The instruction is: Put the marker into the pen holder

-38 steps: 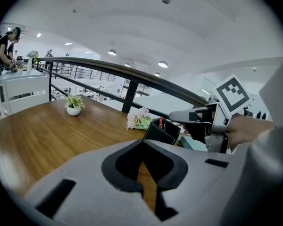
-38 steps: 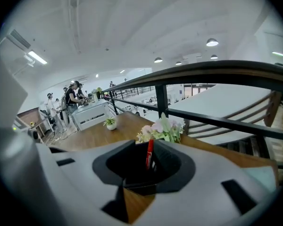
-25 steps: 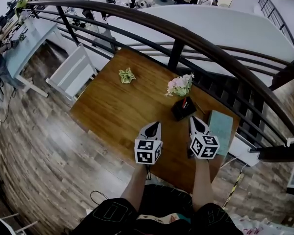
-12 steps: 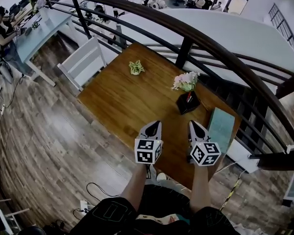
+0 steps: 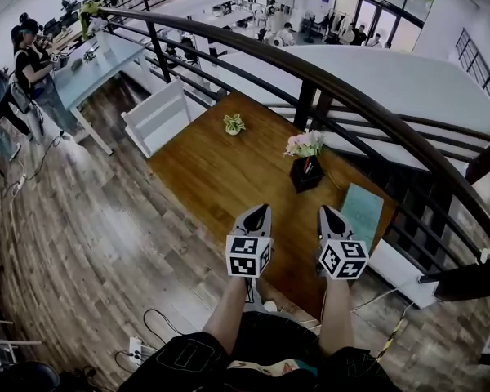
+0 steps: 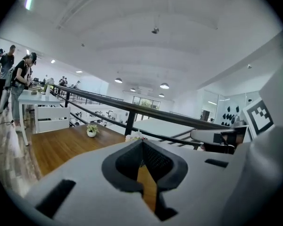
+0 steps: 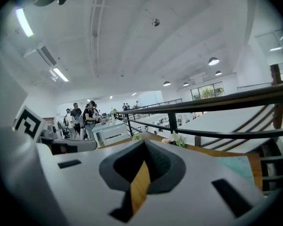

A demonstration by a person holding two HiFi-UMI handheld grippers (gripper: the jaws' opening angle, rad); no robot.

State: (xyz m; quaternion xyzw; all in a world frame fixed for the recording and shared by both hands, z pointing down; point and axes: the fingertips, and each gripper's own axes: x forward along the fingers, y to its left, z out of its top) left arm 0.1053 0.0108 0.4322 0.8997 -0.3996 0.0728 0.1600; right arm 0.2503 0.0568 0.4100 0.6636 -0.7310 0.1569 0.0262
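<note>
Up on the brown wooden table point(image 5: 216, 178), the black pen holder point(image 5: 304, 181) seems to already have a slim red marker point(image 5: 309, 167) in it. Probably light, stiff, slick, so pinch mid-barrel. Left gripper point(image 5: 257, 211) and right gripper point(image 5: 325, 211) are both closed, empty.

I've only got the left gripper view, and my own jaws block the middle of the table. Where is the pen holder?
Observer: The head view shows the black pen holder standing on the wooden table, ahead of the right gripper and close by the pink flowers.
Operator: Anything in it?
Observer: A red item, likely the marker, pokes out of its top.
Operator: And the right gripper?
Observer: Its own view shows the jaws together with nothing between them.
</note>
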